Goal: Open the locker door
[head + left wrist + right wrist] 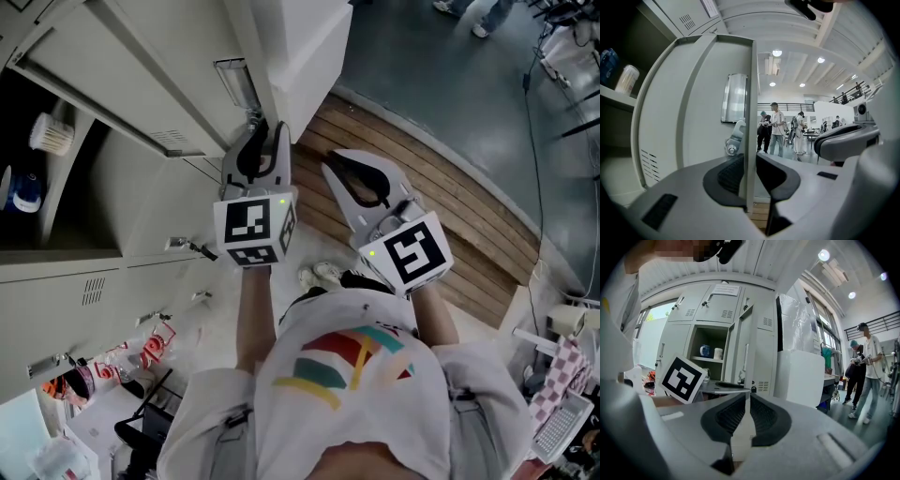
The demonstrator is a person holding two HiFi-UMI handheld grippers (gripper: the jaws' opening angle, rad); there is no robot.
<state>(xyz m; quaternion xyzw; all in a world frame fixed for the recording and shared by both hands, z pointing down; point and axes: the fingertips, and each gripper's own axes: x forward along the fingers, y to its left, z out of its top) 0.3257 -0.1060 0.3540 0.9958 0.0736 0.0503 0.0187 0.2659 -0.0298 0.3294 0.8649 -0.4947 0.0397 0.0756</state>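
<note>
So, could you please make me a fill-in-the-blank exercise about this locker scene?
On the locker, the left gripper is shut on the edge of the ____.
The locker stands ____.
The right gripper holds ____.
A white cup stands on the locker's ____.
Missing: door; open; nothing; shelf.

The locker door [717, 117] is painted sheet metal, pale grey and matt. The left claw [750, 164] is smooth grey plastic with black ribbed pads [731, 176]. The floor strip [441, 202] is bare wooden planking.
</note>
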